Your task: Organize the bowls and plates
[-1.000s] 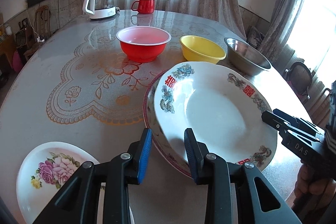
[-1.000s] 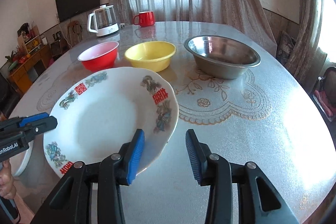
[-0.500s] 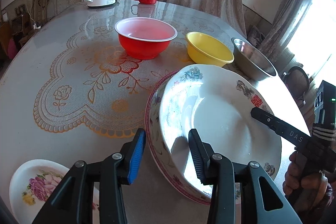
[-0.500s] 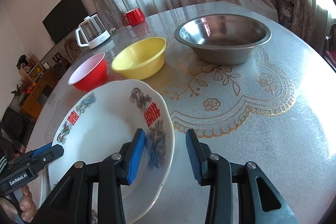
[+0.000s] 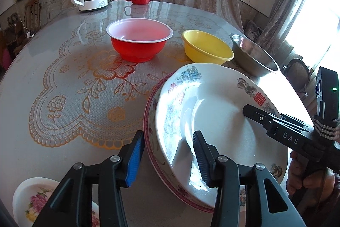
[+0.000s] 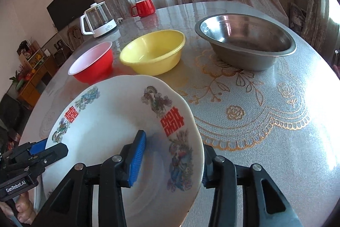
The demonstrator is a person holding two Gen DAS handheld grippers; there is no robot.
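Two grippers work one dragon plate [image 6: 119, 127]. Right gripper [image 6: 172, 160] has its jaws straddling the plate's rim at 4 o'clock, one finger over the face, one beneath; whether they bite yet, I cannot tell. Left gripper [image 5: 167, 160] sits with jaws spread across both rims at 7 o'clock, gripping nothing. The dragon plate leans tilted inside the red-rimmed plate [image 5: 149, 137] on the desk [image 5: 63, 82].

Risk here: glazed china may slip from a rim pinch, and it would clatter onto the plate below; the left jaws could also catch both rims together.

Left view alone shows the red-rimmed plate and the flowered plate [image 5: 36, 201] at 8 o'clock. Right view alone shows the steel bowl [image 6: 246, 44] whole at 1 o'clock, yellow bowl [image 6: 154, 52] and red bowl [image 6: 93, 63] beside.
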